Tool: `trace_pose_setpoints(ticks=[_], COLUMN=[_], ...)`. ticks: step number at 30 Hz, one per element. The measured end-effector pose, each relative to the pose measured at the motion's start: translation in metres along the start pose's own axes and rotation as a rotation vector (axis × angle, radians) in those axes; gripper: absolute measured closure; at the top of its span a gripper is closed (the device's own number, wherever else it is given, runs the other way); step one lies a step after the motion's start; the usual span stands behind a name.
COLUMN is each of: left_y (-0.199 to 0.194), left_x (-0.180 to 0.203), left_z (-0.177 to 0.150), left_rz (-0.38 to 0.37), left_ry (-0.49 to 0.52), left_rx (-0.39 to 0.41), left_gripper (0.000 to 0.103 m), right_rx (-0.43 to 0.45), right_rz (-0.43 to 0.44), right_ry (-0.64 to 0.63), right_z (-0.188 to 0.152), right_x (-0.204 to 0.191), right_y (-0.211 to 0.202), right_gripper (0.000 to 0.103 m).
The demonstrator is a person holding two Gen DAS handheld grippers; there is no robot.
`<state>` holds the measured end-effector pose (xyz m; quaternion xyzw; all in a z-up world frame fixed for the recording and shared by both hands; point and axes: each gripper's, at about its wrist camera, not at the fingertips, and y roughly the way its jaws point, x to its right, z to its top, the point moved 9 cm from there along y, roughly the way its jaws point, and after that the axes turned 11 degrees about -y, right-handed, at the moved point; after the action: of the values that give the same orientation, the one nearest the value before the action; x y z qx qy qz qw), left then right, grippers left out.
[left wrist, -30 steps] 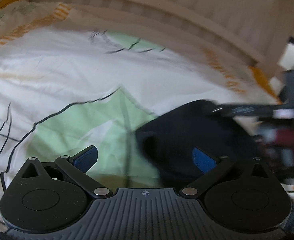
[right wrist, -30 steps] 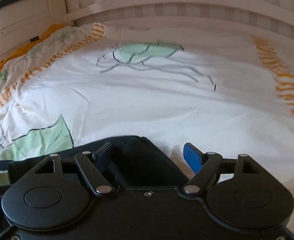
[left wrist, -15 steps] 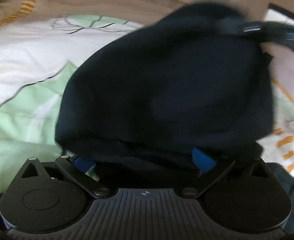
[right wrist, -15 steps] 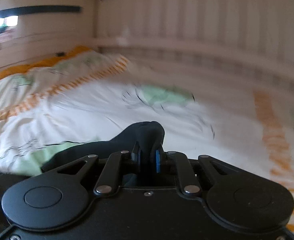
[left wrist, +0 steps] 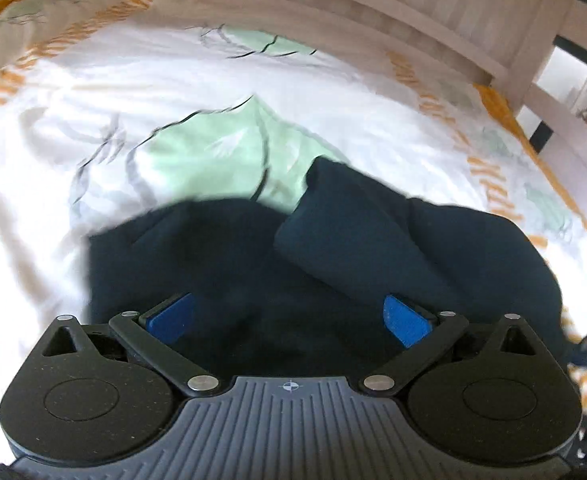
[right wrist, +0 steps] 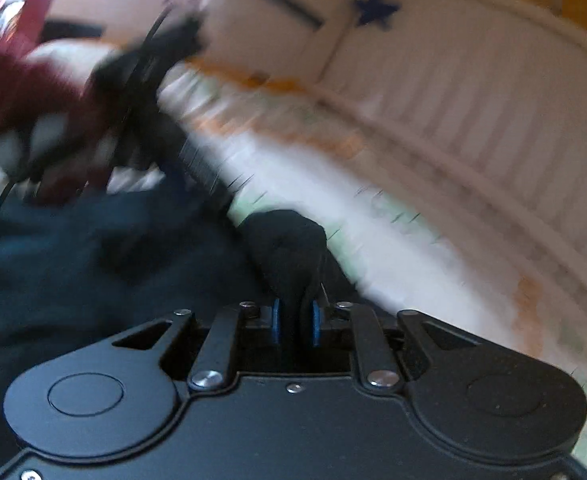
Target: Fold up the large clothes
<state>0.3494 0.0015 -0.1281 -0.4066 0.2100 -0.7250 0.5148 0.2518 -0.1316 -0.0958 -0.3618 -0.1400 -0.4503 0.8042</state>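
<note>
Right tool (right wrist: 294, 322) nearly closed, pinching dark garment (right wrist: 289, 248).

Smeared by motion in the right wrist view: dark red sleeve (right wrist: 21, 92), white bedsheet with green and orange print (right wrist: 393, 240). Cut off at the lower edge, partly hidden behind the hand-held gripper: dark navy fabric garment (left wrist: 373, 240).

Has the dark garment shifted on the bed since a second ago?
Yes. In the left wrist view the dark garment now spreads leftward over the quilt's green patch.
</note>
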Motion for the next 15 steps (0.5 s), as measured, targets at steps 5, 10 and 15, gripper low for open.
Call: trace_pose_setpoints(ticks=[5, 10, 15], left_y=[-0.025, -0.04, -0.011], left_x=[-0.023, -0.018, 0.012], left_z=[-0.009, 0.006, 0.0], left_rz=[-0.009, -0.09, -0.174], left_ry=[-0.053, -0.115, -0.209], left_rx=[-0.014, -0.01, -0.075], left_gripper=[0.001, 0.001, 0.001], right_rx=[-0.113, -0.089, -0.17], right_rz=[0.152, 0.085, -0.025], right_ry=[0.126, 0.449, 0.932], right_z=[-0.024, -0.026, -0.061], right_x=[-0.045, 0.0, 0.065], right_y=[-0.017, -0.039, -0.022], right_gripper=[0.049, 0.027, 0.016])
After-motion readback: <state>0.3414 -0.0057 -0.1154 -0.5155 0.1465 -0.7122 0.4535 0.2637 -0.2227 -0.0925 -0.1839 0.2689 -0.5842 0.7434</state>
